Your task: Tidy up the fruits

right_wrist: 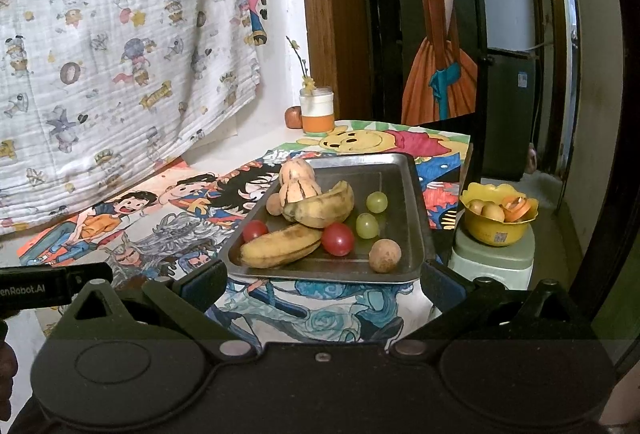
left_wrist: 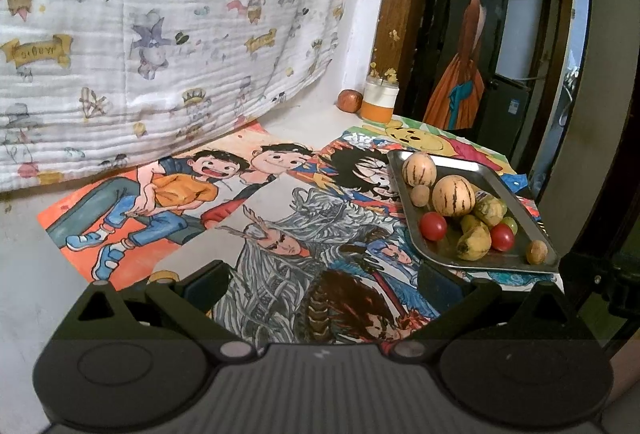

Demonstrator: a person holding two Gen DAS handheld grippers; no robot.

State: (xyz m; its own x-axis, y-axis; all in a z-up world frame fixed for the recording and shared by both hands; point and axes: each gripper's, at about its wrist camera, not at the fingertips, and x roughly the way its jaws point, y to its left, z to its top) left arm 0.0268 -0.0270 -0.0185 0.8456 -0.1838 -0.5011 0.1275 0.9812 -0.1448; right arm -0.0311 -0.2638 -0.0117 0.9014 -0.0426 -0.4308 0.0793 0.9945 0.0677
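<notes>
Fruits (right_wrist: 316, 208) in tray (right_wrist: 404, 234) — bowl (right_wrist: 496, 230) right.

Setting: a lived-in home, a room corner by a doorway. Evidence: cartoon-print quilted cloth (left_wrist: 160, 34) hung over the white wall; table (left_wrist: 304, 122) covered with hand-coloured cartoon drawings (left_wrist: 168, 194); metal tray (right_wrist: 400, 170) of mixed fruit; jar with a flower sprig (right_wrist: 317, 110); painted figure (right_wrist: 440, 66) on the dark door; wooden door frame (right_wrist: 332, 14); yellow bowl (right_wrist: 496, 218) on a plastic stool (right_wrist: 492, 262).
</notes>
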